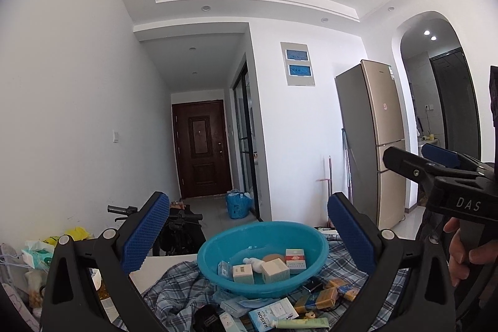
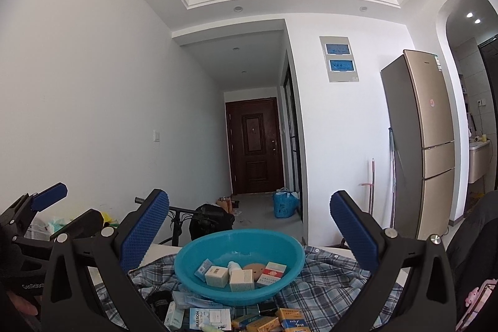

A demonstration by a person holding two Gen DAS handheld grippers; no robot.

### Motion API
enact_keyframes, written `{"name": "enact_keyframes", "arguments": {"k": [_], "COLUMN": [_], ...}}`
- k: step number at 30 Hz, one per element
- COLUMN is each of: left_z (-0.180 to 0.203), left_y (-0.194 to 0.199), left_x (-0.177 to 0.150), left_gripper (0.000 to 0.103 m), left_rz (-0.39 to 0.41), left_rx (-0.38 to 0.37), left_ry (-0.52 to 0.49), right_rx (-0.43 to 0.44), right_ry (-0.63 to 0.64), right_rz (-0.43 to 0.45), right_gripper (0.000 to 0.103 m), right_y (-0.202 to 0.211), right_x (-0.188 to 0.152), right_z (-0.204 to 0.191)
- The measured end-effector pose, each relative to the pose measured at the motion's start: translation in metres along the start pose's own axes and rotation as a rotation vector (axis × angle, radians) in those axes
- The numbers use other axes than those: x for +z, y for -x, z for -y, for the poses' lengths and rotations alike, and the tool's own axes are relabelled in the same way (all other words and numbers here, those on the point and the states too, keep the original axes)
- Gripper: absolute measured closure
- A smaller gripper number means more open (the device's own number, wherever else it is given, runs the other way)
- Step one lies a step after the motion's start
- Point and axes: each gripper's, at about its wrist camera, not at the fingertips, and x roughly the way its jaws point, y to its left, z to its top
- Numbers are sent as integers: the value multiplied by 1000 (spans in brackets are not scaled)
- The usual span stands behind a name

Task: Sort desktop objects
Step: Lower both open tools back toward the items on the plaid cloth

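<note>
Holding both tools raised above the near table edge, I note my left gripper (image 1: 249, 234) spread wide and empty; my right gripper (image 2: 249, 234) likewise released, nothing between its pads; the blue basin (image 2: 292, 268) sits ahead on the plaid cloth (image 2: 326, 285), containing small boxes (image 2: 216, 276) and a red-white pack (image 2: 272, 273); loose packets (image 1: 317, 299) lie near, just before the basin.

Two handheld black grippers with blue pads

The left gripper (image 1: 246, 226) and right gripper (image 2: 249, 226) share one build: black angular frames, silver round screws at the joints, fingers faced with blue dimpled pads (image 1: 144, 234). White "DAS" lettering marks the right gripper's body at the left view's right edge; a hand (image 1: 467, 251) wraps its handle.
</note>
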Motion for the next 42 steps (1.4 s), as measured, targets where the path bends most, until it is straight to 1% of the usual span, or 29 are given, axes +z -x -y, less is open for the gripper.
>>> {"name": "enact_keyframes", "arguments": {"k": [3,6,9,10,14,18,21,23,25,26,28,30,34,38,42], "left_z": [0,-1,-3,-2,7,10,8,5,4,4,5,7,11,8,8], "left_y": [0,-7,-17,-20,-24,-28,-30,-34,-40,-42,-43,-42,-48,-51,-51], "left_x": [-16,-30,-50,-57,-83,-98,-110,-120,-128,-131,-139,-146,-159,-168,-175], "left_gripper": [0,0,0,0,0,0,0,0,0,0,0,0,0,0,0], "left_rz": [-20,-55,-100,-113,-107,-122,-130,-148,-172,-182,-196,-200,-231,-240,-244], "left_rx": [-12,-16,-18,-11,17,3,24,33,44,57,57,56,75,75,92], "left_ry": [22,35,46,34,-21,0,25,53,77,85,105,115,96,125,122], "right_rx": [4,4,30,37,29,16,-12,-7,-23,-36,-60,-58,-62,-53,-45], "right_ry": [30,63,67,64,93,129,96,56,36,31,15,0,7,8,5], "right_rz": [-18,-33,-42,-45,-46,-59,-69,-106,-131,-134,-131,-135,-156,-169,-179], "right_gripper": [0,0,0,0,0,0,0,0,0,0,0,0,0,0,0], "right_y": [-3,-7,-13,-13,-13,-13,-13,-18,-21,-22,-22,-22,-25,-26,-27], "right_x": [-15,-32,-48,-54,-75,-91,-102,-110,-118,-121,-126,-129,-139,-150,-156], "right_z": [-3,-5,-4,-3,-4,-6,2,8,13,15,19,22,21,18,15]}}
